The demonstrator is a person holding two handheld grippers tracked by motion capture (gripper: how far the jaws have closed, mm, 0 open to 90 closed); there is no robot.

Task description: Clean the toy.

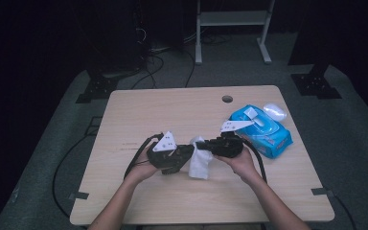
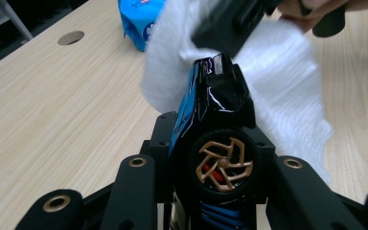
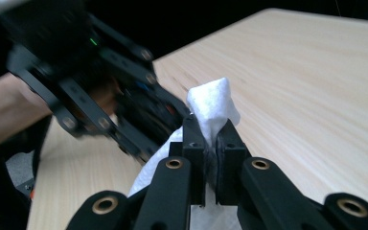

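My left gripper [image 2: 212, 143] is shut on a black and blue toy car [image 2: 211, 96] with a bronze wheel; the car's nose points away along the jaws. In the high view the left gripper [image 1: 184, 153] sits at mid-table, tips toward the right one. My right gripper [image 3: 211, 148] is shut on a pinched fold of a white wipe [image 3: 213, 105]. The wipe [image 2: 282, 81] hangs just behind the car, touching or nearly touching its front end. Seen from above, the right gripper [image 1: 207, 145] holds the wipe [image 1: 200, 164] so that it drapes down to the table [image 1: 139, 110].
A blue pack of wipes [image 1: 264, 133] lies at the right of the table, with a small white object [image 1: 275, 111] behind it. A cable hole [image 1: 227, 98] sits near the far edge. Cables trail from both grippers over the front edge.
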